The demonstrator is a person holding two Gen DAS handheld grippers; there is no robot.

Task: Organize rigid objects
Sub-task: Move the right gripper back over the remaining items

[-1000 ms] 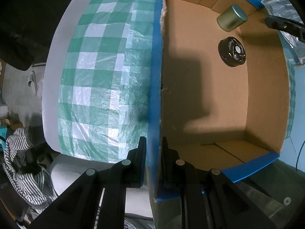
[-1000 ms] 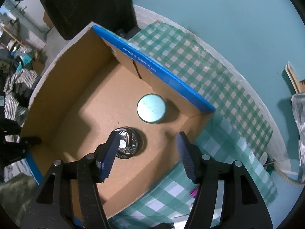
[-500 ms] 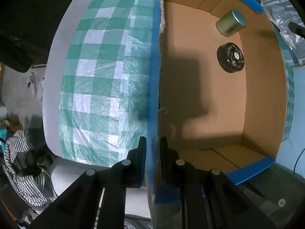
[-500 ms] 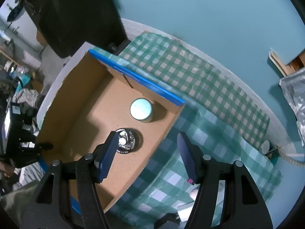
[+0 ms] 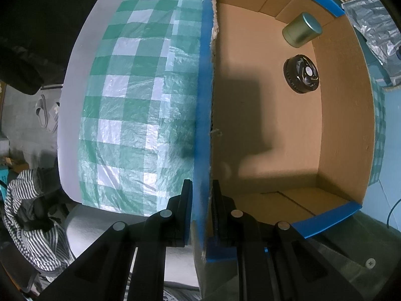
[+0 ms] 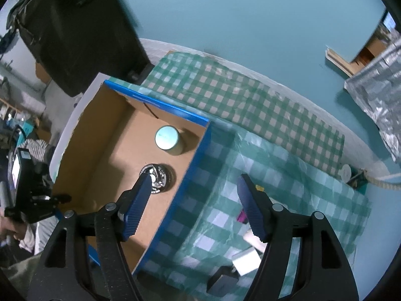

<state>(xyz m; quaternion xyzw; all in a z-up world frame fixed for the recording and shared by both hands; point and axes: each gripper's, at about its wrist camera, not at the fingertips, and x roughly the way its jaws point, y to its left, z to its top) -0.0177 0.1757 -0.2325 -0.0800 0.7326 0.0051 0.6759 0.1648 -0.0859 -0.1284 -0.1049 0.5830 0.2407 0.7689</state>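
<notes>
Currently the left gripper [image 5: 201, 193] is clamped on the near wall of the open brown cardboard box with blue-taped rim [image 5: 205, 80], steadying it on the green-and-white checked plastic cloth [image 5: 140, 95]. Inside the box, a squat metallic cylinder tin [image 5: 302, 31] stands at 1 o'clock in the left wrist view, and a black round finned disc part [image 5: 302, 76] lies just beside it at 2 o'clock, apart from it. The right gripper [image 6: 194, 193] hangs above the box's right edge, its jaws opening with nothing between them. Small loose items, a grey block [image 6: 221, 282], a pale flat piece [image 6: 246, 260] and a magenta bit [image 6: 242, 217], lie on the cloth at 5 to 6 o'clock in the right wrist view. Likely next: fetch one of these. Keep the left clamp firm so the box doesn't skid; approach the item from above with the jaws wide, straddling it squarely before closing.
</notes>
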